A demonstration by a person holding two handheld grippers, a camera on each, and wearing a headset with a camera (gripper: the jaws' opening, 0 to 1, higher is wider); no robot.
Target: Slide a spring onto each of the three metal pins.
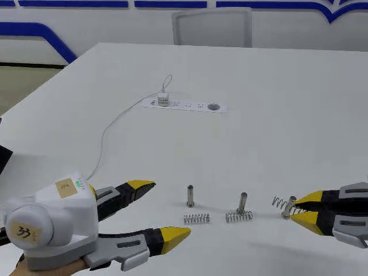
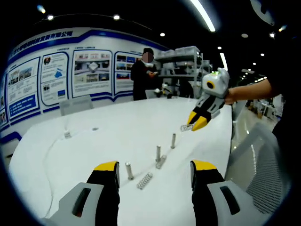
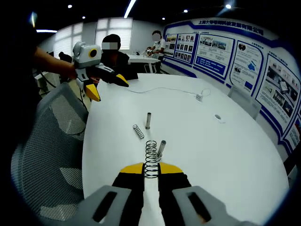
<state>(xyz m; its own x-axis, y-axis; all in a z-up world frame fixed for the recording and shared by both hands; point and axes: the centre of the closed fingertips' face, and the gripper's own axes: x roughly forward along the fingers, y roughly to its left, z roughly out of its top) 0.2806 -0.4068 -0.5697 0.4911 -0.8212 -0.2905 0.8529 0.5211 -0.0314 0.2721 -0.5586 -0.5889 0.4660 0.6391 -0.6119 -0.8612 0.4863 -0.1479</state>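
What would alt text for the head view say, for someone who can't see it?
On a white table, the right gripper pinches a spring beside the right pin. A second spring lies by the left pin and a third spring by the middle pin, both pins bare and upright. The left gripper hangs open at lower left.

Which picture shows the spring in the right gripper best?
The right gripper view: the spring looks large and close, coils clear, in the right gripper. The head view shows it small beside a pin; the left gripper view shows it tiny and far.
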